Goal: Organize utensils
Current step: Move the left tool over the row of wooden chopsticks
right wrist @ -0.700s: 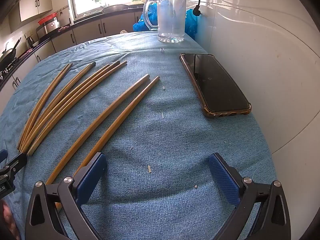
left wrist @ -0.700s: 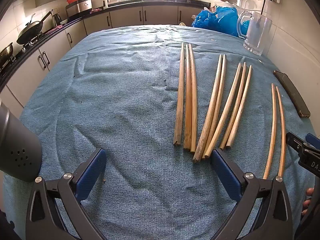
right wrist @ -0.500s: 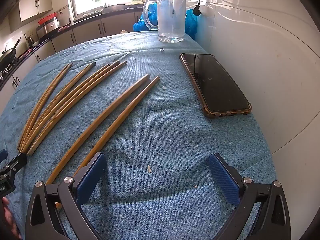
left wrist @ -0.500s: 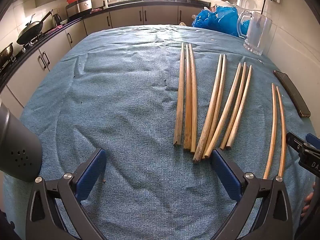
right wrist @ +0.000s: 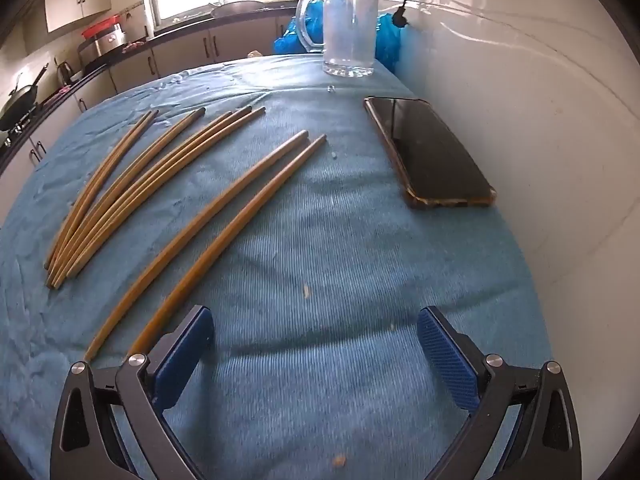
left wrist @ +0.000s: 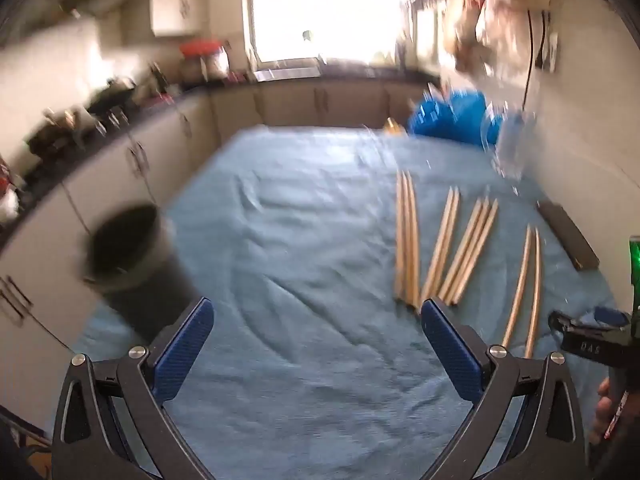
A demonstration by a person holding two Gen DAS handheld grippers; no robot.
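Several wooden chopsticks lie in groups on the blue cloth: a group of three [left wrist: 406, 240], a pair [left wrist: 442, 244], another three [left wrist: 470, 250] and a curved pair [left wrist: 526, 284], the last also in the right wrist view [right wrist: 224, 224]. A dark cup-shaped holder [left wrist: 128, 256] stands at the table's left edge. My left gripper [left wrist: 316, 344] is open and empty, raised above the cloth; its view is blurred. My right gripper [right wrist: 314, 356] is open and empty, low over the cloth, its left finger [right wrist: 182, 356] next to the near end of the curved pair.
A phone [right wrist: 428, 156] lies by the white wall at right. A glass mug [right wrist: 350, 30] stands at the back with blue bags [left wrist: 452, 116] behind it. Kitchen counters [left wrist: 120, 128] run along the left and back.
My left gripper has lifted and pulled back fast, blurring its view and bringing the dark holder fully into sight at left. My right gripper has shifted slightly; chopsticks have not moved.
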